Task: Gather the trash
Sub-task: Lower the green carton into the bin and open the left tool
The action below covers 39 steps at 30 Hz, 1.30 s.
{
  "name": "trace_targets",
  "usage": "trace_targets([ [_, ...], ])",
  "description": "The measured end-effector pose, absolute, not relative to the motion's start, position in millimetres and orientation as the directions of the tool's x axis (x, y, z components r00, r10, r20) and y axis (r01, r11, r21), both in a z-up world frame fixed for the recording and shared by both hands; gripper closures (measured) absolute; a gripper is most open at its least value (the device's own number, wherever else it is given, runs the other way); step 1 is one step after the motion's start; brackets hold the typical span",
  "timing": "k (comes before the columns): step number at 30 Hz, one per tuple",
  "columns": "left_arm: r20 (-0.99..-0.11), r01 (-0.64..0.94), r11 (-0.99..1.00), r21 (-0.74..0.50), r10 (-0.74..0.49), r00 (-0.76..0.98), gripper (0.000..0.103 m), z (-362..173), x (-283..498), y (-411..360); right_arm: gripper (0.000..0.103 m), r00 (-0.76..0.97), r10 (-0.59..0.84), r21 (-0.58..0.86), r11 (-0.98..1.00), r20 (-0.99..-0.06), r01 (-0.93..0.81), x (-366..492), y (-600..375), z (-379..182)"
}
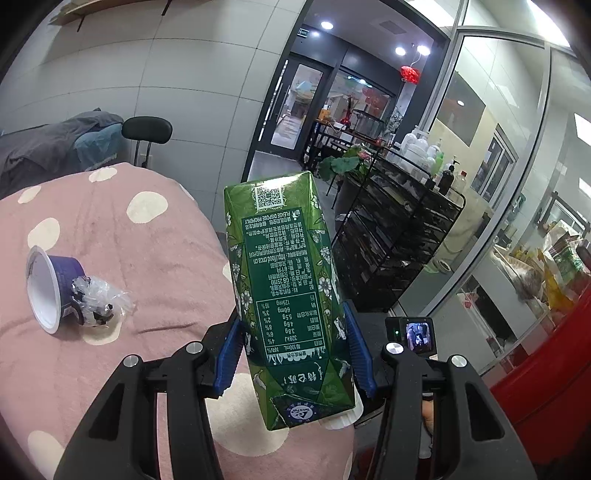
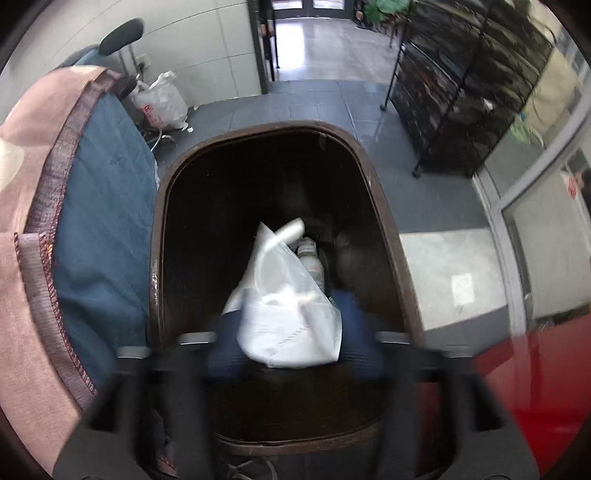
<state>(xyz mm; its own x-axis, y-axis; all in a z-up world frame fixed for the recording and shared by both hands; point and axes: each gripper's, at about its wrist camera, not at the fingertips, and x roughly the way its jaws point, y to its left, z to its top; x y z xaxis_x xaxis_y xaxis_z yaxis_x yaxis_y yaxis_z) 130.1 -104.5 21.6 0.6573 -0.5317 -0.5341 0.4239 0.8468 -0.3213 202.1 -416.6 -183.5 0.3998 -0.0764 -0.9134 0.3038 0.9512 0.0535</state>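
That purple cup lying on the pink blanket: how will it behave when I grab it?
The purple cup lies on its side, so a nudge may roll it. It looks thin-walled and empty, probably light and crushable. The crumpled plastic wrap against its base could snag or come along.

Tiled room with glass partition

Grey wall tiles (image 1: 177, 74) and dark floor tiles (image 2: 303, 103) are seen; a black wire shelf (image 1: 399, 236) is set beside a glass partition (image 1: 517, 155), lit by ceiling spotlights (image 1: 326, 25).
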Motion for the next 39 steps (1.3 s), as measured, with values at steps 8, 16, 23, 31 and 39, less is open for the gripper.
trace_targets([
  [8, -0.538, 0.448, 0.838, -0.312, -0.544, 0.644, 0.053, 19, 131, -119, 0.029, 0.441, -0.063, 0.1, 0.936, -0.895, 0.337, 180, -421, -177],
  [16, -0.559, 0.524, 0.797, -0.3, -0.592, 0.581, 0.053, 14, 133, -162, 0.029, 0.514, -0.147, 0.088, 0.91, -0.845, 0.406, 150, -434, -138],
  [23, -0.597, 0.584, 0.764, -0.274, -0.611, 0.52, 0.053, -2, 132, -209, 0.028, 0.551, -0.233, 0.064, 0.882, -0.801, 0.467, 127, -450, -110],
  [31, -0.655, 0.624, 0.746, -0.232, -0.594, 0.467, 0.053, -26, 140, -253, 0.028, 0.54, -0.277, 0.053, 0.855, -0.795, 0.516, 116, -465, -104],
  [39, -0.724, 0.601, 0.773, -0.203, -0.532, 0.44, 0.052, -50, 158, -273, 0.028, 0.527, -0.279, 0.059, 0.843, -0.803, 0.535, 109, -476, -108],
])
